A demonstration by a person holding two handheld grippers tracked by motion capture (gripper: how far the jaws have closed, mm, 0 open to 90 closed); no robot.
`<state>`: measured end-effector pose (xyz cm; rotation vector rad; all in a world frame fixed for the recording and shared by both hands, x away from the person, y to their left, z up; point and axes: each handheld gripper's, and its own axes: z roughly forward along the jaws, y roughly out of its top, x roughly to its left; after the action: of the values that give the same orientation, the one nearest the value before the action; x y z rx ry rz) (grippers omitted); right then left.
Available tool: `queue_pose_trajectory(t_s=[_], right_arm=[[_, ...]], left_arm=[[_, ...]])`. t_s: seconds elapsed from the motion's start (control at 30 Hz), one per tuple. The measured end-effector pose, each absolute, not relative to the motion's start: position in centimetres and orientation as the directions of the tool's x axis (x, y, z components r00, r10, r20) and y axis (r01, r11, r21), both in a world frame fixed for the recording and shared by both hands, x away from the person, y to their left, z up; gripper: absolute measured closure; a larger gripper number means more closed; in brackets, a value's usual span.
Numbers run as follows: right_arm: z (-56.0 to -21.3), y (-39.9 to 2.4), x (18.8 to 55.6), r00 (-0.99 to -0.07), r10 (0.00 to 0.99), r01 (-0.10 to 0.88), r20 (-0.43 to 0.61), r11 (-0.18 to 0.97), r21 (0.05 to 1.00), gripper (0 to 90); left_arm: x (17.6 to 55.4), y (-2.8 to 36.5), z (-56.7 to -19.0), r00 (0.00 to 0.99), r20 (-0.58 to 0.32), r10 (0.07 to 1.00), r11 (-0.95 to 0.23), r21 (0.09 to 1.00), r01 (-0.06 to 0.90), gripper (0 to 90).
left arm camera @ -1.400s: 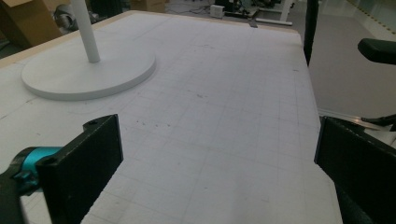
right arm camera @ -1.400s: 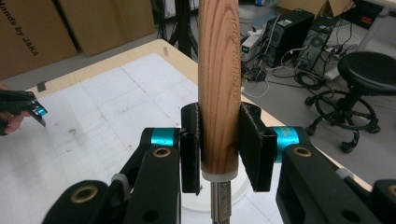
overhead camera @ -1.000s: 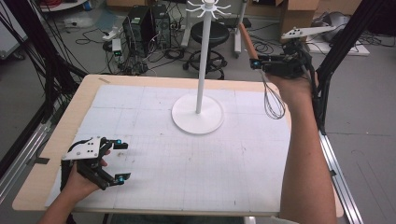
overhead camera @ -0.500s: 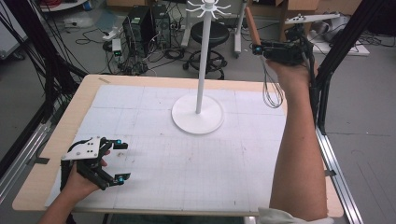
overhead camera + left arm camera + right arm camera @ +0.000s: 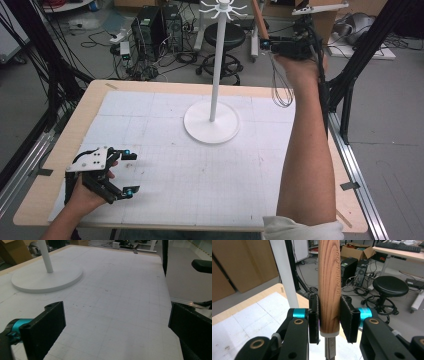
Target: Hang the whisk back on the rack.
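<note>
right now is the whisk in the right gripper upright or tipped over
Roughly upright. The whisk hangs wires-down below the right gripper, whose fingers clamp its wooden handle, pointing up.

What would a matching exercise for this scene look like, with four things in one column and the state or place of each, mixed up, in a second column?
Things:
1. whisk
2. white hook stand
3. left gripper
4. right gripper

States or places:
A. jaws wide open, low over the mat's near left corner
B. stands upright on its round base on the mat
C. shut on a wooden handle, raised above the table's far right
D. hangs wire loops down, wooden handle up

Pairs: 1-D, 2-B, 3-A, 4-C
</note>
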<state>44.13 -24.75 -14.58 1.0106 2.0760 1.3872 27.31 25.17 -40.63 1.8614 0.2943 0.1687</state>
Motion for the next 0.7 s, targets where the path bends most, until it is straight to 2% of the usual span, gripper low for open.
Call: queue_pose_trajectory(t_s=[0.7], right_arm=[[-15.0, -22.6, 44.4, -0.670, 0.742, 0.324, 0.026, 0.261, 0.909, 71.2]], left_arm=[[27.3, 25.2, -40.6, 0.958, -0.028, 0.287, -0.285, 0.952, 0.113, 1.7]])
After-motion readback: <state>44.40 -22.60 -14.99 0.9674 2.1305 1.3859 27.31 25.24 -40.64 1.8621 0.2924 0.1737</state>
